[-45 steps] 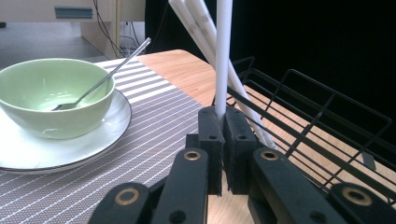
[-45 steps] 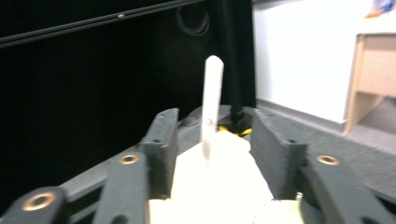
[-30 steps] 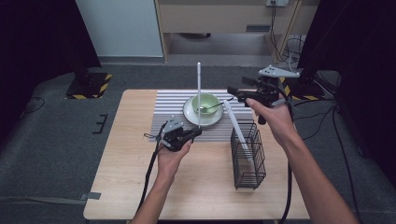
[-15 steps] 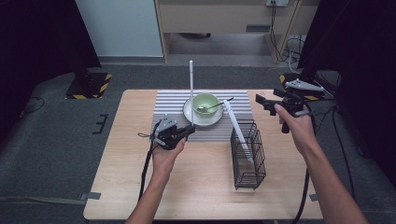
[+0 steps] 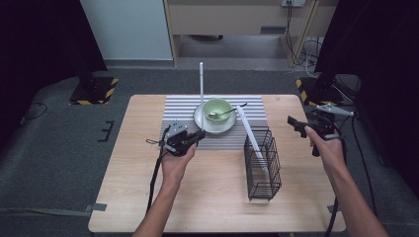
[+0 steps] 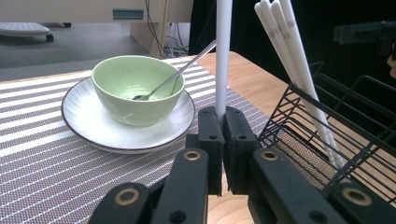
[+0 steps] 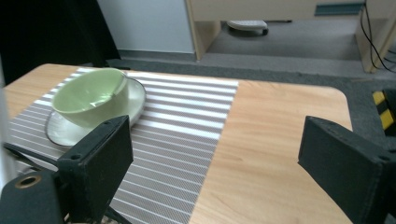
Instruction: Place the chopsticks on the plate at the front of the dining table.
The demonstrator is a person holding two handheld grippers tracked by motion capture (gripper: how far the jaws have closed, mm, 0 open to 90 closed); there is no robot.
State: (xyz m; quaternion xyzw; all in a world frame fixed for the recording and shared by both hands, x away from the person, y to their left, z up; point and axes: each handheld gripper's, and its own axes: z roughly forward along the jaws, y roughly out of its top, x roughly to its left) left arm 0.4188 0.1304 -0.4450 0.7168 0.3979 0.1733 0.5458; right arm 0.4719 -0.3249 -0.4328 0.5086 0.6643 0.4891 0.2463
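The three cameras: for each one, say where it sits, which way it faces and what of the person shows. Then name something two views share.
High view: above the person's side, facing forward and down on the table; both forearms, left gripper, right gripper.
Left gripper view: on the left gripper, looking along shut fingers clamping a white stick, toward the wire basket.
Right gripper view: on the right gripper, fingers open, facing across the table.
Shared: the green bowl.

Recording lab, staged as a dining spot.
Black curtains (image 5: pixel 39 44), hazard-taped stand bases (image 5: pixel 94 91) and loose cables (image 5: pixel 296 29) ring one wooden table (image 5: pixel 217 197).
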